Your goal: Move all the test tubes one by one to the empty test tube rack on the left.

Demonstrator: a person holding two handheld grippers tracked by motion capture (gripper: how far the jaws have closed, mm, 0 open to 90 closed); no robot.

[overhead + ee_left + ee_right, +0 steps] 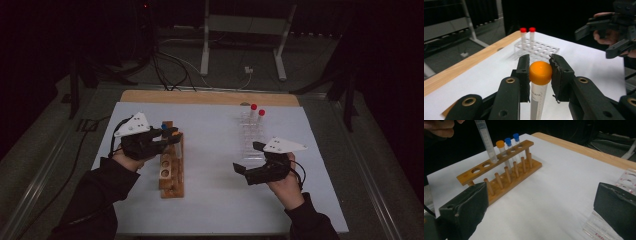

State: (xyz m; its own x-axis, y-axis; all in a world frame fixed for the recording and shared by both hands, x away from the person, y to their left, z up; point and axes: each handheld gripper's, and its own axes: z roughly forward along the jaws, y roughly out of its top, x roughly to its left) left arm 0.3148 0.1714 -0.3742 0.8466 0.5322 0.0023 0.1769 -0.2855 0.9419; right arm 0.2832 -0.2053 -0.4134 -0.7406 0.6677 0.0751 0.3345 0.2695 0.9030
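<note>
- Wooden rack [499,173] is seen at the left of the table [210,200]; one orange-capped tube [501,147] and two blue-capped tubes [512,141] are stood in its far holes, while the near holes are left open
- Orange-capped tube [539,82] is clamped at its cap by the left gripper [540,72] and held upright above the rack
- Clear rack [250,135] is placed at the right, with two red-capped tubes [257,111] at its far end
- Right gripper [249,160] is held just beside the clear rack, jaws spread wide with nothing between them

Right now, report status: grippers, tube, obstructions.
Left gripper shut on orange-capped tube, lifted over wooden rack. Right gripper open, empty, beside clear rack. Nothing blocking.
</note>
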